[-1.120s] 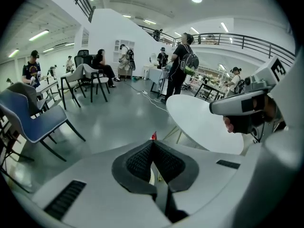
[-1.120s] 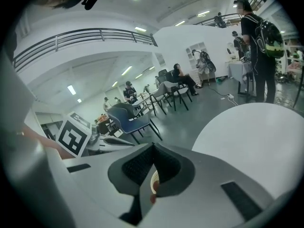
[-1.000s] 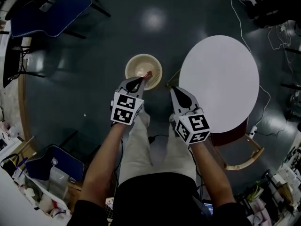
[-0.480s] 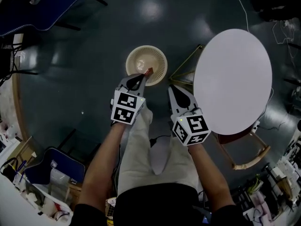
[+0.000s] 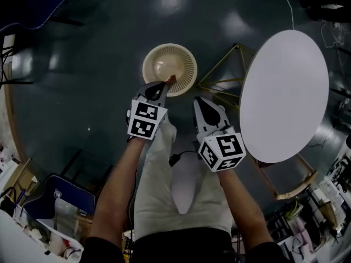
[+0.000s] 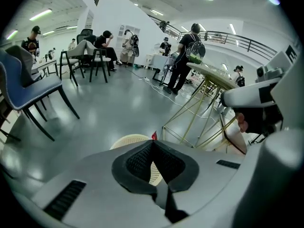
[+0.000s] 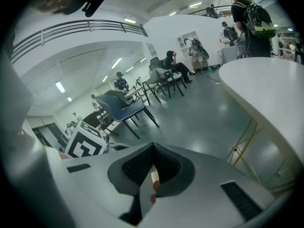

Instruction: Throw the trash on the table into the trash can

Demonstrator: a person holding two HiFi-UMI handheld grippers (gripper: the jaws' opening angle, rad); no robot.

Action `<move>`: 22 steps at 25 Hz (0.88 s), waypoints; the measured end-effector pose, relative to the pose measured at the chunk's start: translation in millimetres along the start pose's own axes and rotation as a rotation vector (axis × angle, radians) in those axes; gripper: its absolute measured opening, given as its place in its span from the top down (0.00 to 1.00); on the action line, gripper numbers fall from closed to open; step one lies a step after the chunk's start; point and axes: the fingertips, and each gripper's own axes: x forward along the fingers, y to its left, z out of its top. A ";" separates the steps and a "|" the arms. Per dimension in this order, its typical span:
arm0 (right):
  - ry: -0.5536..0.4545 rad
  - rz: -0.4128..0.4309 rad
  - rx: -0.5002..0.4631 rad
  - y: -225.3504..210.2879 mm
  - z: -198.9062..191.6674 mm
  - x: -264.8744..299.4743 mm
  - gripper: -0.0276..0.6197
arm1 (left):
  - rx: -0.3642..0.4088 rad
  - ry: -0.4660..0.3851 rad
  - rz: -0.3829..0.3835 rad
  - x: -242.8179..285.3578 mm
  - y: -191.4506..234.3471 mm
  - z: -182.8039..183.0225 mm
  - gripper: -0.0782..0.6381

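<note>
The left tongs (image 5: pixel 165 85) are closed on a small red scrap of wrapper (image 5: pixel 173 79), which pokes out past their tips (image 6: pixel 153 141). It hangs just above the near rim of the round cream ribbed plastic trash can (image 5: pixel 181 59) on the dark floor. The scrap looks light, thin and limp, so a pinch on one edge should do, and it will likely flutter rather than drop straight. The right tongs (image 5: pixel 197 101) are closed too; a pale sliver shows in the slit behind their tips (image 7: pixel 153 146), and I cannot tell what it is. Further right stand a gold wire frame (image 5: pixel 222 73) and the round white bench (image 5: pixel 285 86), bare on top. Compared with a second ago, both tongs have sunk towards the floor, the scrap now sits further over the can, and the bench lies further right in the head view.
</note>
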 end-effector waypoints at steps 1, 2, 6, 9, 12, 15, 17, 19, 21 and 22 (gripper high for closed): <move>0.006 0.000 -0.001 0.4 -5.7 5.8 0.93 | -0.004 0.002 0.002 4.0 5.6 -5.4 0.87; 0.012 0.004 -0.003 1.6 -11.3 12.1 0.93 | -0.006 0.005 0.004 7.8 11.2 -10.7 0.87; 0.034 0.023 -0.034 6.3 -30.2 32.4 0.93 | 0.012 0.023 0.007 25.0 24.0 -27.4 0.87; 0.032 0.018 -0.021 1.8 -37.0 43.7 0.93 | 0.017 0.032 0.011 39.2 29.9 -32.2 0.87; 0.032 0.011 -0.003 -5.4 -44.5 53.5 0.93 | 0.023 0.034 0.028 53.2 36.3 -35.0 0.87; 0.039 0.004 0.005 -11.9 -51.6 57.1 0.93 | 0.029 0.036 0.057 62.3 41.7 -36.5 0.87; 0.043 -0.004 0.011 -14.9 -53.0 55.1 0.93 | 0.029 0.037 0.069 63.9 43.4 -35.8 0.87; 0.046 -0.011 0.019 -16.6 -54.8 56.3 0.93 | 0.032 0.035 0.067 64.5 46.7 -36.6 0.87; 0.048 -0.016 0.026 -18.4 -57.6 61.2 0.93 | 0.043 0.040 0.060 66.7 51.4 -39.6 0.87; 0.049 -0.017 0.028 -19.5 -58.5 63.0 0.93 | 0.053 0.042 0.059 68.1 53.3 -40.6 0.87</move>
